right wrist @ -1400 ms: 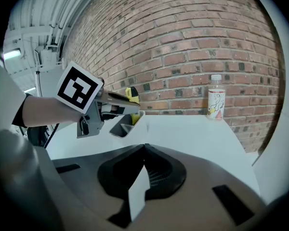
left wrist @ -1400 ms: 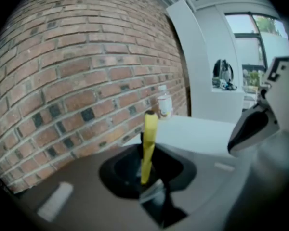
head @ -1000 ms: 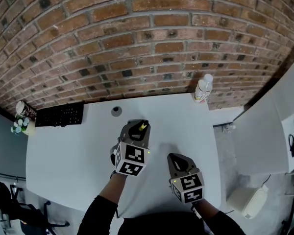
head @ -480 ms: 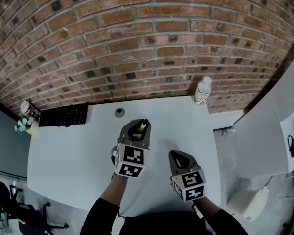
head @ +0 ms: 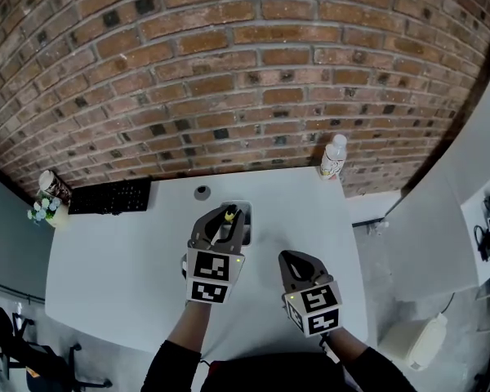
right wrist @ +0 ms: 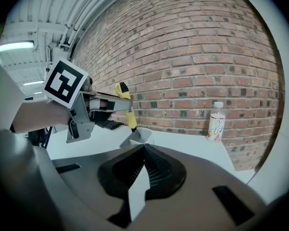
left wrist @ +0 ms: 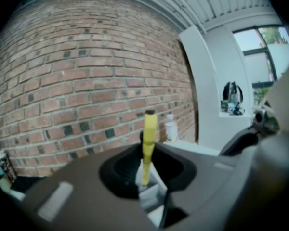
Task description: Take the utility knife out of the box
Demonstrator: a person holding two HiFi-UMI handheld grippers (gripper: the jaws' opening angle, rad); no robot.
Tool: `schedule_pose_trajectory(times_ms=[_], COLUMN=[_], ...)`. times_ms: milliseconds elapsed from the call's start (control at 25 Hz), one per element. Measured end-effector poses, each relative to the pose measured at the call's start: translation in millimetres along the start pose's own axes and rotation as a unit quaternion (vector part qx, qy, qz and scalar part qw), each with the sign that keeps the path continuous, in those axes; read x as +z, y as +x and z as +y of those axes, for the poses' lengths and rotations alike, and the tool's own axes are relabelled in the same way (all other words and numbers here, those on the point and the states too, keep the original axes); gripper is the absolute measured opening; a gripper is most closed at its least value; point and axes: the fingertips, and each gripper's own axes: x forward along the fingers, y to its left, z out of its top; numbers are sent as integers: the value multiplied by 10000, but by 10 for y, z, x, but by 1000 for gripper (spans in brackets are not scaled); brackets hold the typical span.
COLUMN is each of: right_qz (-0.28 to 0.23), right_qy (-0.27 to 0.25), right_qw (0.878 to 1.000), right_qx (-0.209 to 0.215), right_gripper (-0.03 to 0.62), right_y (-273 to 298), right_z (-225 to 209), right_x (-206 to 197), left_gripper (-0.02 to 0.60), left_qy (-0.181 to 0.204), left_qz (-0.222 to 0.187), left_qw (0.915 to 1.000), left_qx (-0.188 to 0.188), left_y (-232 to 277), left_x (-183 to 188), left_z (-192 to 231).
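My left gripper (head: 225,219) is shut on a yellow utility knife (head: 229,214), which stands upright between the jaws in the left gripper view (left wrist: 149,143). The knife hangs just above a small white open box (right wrist: 139,136) on the white table (head: 114,260); its lower tip points into the box. In the head view, most of the box (head: 244,216) is hidden behind the left gripper. My right gripper (head: 293,261) is held to the right of the box, above the table, with its jaws together and nothing between them (right wrist: 144,149).
A plastic bottle (head: 333,155) stands at the table's back right by the brick wall. A black keyboard (head: 110,196) and a cup with flowers (head: 47,193) sit at the back left. A small dark round object (head: 202,192) lies behind the box.
My left gripper has risen with the yellow knife held in it, and the white box now shows beside it. The right gripper has risen a little.
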Motion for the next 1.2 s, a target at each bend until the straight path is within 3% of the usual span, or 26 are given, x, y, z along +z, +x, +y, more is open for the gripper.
schedule_pose_trajectory(times_ms=[920,1200], right_qz=[-115,-144], right_qy=[-324,-394], right_qw=[9994,9991], right_qx=[46,106], right_gripper=[8,8], right_y=[-183,-196], right_z=[746,962], right_x=[111,134], left_gripper=[74,74], left_qy=[-997,-1085], left_qz=[-209,-124], left_qw=[9943,9929], left_qx=[325,465], left_y=[-1114,-1447], left_x=[-354,-530], left_z=[288,366])
